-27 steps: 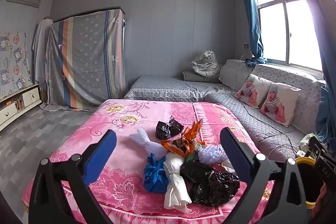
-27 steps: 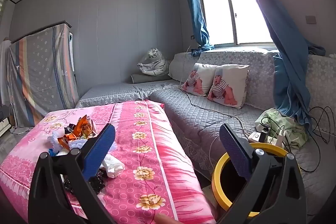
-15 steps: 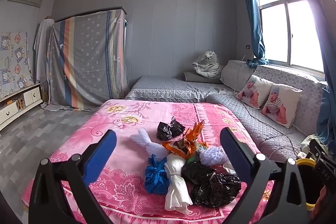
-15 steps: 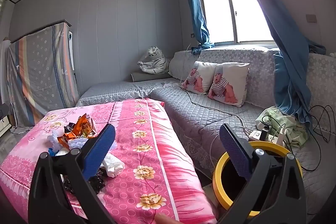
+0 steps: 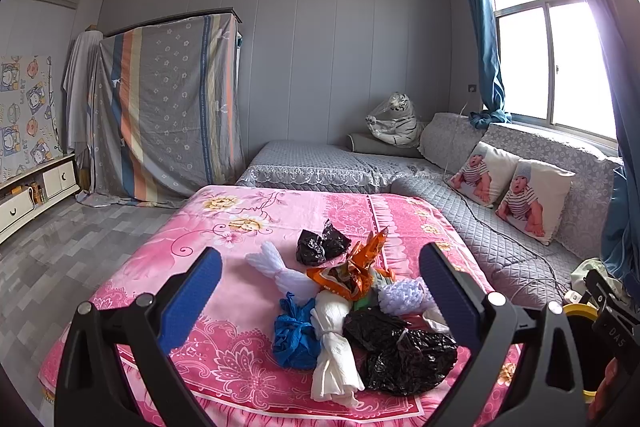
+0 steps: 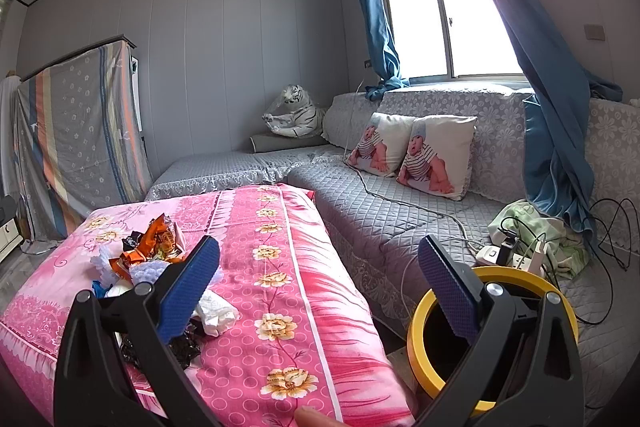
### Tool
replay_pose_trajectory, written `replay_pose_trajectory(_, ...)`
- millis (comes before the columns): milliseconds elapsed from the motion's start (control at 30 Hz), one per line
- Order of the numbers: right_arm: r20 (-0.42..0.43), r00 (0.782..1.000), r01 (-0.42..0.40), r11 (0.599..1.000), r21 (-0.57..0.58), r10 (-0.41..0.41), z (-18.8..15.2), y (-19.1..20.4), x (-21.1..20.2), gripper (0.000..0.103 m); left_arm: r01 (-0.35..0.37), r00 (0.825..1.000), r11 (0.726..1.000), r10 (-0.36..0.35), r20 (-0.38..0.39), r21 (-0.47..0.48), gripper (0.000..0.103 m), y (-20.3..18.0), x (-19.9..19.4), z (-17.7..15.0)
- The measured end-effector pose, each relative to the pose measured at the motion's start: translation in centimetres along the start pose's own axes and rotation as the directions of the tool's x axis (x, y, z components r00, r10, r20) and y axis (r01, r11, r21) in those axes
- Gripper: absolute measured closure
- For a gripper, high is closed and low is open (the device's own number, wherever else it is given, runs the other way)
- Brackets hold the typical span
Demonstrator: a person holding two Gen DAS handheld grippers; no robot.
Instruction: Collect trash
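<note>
Yellow-rimmed bin (image 6: 416,339) beside the pink table (image 6: 280,267) has a dark, unreadable interior.

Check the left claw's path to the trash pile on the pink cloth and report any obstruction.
Nothing visible blocks it. The left claw is open and empty, and the trash pile lies straight ahead on the pink cloth, framed between its fingers, with open air between.
</note>
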State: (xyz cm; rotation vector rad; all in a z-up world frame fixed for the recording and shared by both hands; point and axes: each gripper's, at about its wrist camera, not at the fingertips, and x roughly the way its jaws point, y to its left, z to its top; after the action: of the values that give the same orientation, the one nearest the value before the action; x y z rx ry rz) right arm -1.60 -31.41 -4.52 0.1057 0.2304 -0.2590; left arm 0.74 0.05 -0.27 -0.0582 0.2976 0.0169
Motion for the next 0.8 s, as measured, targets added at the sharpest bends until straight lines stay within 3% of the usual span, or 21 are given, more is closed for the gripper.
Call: replay_pose_trajectory(800, -0.025, 1.0, -0.008, 1.0, 0.001, 0.008, -0.19, -0.12, 0.31, 0.008, 0.005, 1.0, 1.0, -0.005, -0.029, -0.01, 0.008, 0.09, 0.44, -0.19)
